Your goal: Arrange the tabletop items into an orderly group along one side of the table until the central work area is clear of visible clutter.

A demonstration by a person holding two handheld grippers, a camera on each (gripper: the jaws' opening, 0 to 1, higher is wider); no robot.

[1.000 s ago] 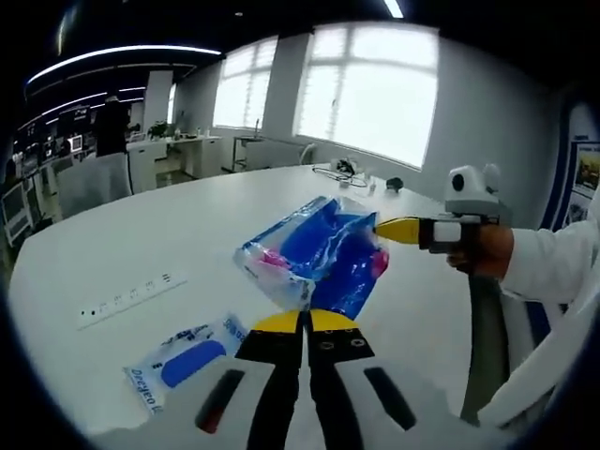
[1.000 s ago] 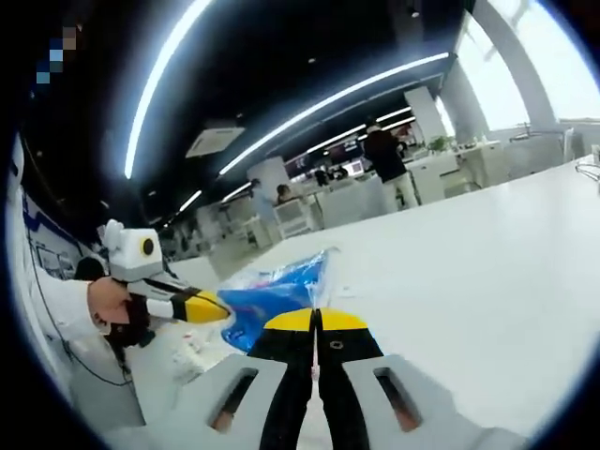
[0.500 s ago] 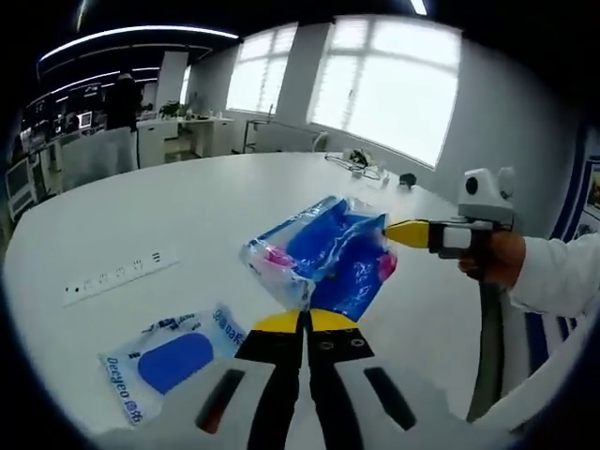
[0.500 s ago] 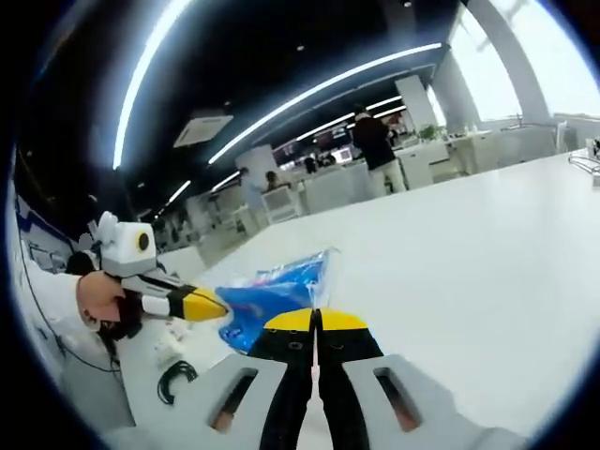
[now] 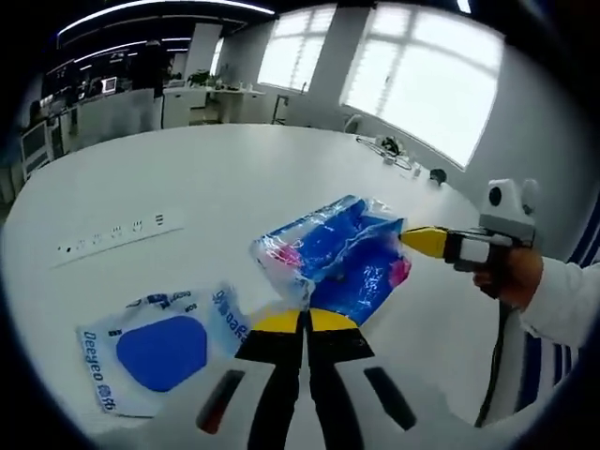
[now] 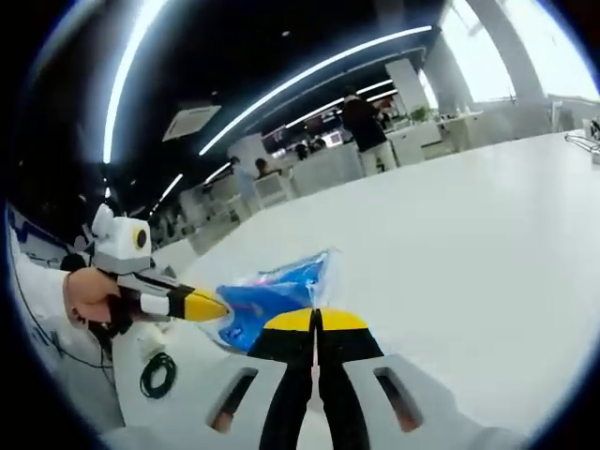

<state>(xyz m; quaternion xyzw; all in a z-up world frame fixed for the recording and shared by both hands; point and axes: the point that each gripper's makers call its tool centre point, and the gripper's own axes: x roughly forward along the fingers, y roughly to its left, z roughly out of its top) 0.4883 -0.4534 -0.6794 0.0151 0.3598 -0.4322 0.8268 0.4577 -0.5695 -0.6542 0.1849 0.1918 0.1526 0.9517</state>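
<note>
in the left gripper view the left gripper (image 5: 305, 323) has its jaws clenched on the near edge of a blue plastic bag (image 5: 339, 258), lifted above the white table (image 5: 178, 178). the right gripper (image 5: 422, 241) comes in level from the right, a hand (image 5: 511, 277) behind it, pinching the bag's far corner. a flat blue packet (image 5: 155, 349) lies on the table beside the jaws; further off, a power strip (image 5: 111, 236).

Blue bag (image 6: 267, 300) lower edge hidden behind right hand-held gripper (image 6: 316, 320) jaws.
</note>
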